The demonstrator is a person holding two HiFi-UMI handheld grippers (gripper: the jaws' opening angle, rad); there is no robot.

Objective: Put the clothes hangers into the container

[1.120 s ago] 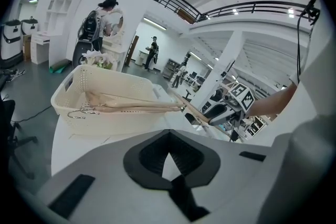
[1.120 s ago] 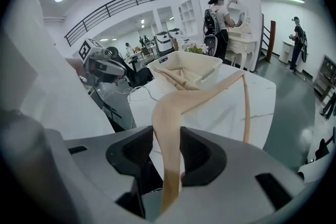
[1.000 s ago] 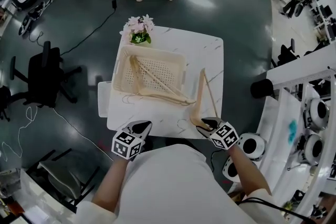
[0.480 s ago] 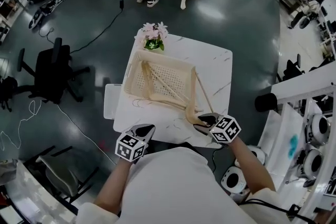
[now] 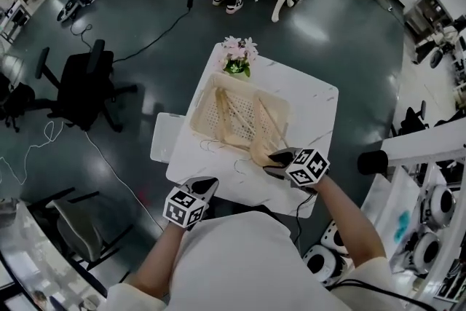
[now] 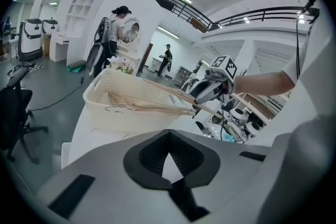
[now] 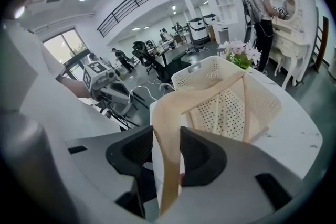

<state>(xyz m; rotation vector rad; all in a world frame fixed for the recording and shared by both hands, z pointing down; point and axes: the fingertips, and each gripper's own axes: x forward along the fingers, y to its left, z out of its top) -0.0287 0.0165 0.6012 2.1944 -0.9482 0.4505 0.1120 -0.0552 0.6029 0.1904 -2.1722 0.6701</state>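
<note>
Moving hanger (image 5: pixel 259 136) onward, now over container (image 5: pixel 206 104)

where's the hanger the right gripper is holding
In the head view the hanger is clamped in the right gripper above the white table, its far end over the near right corner of the basket.

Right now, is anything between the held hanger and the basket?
Nothing visible is. The right gripper is clamped on the hanger, whose far end reaches over the basket. The other hangers lie flat inside and appear to leave room.
</note>
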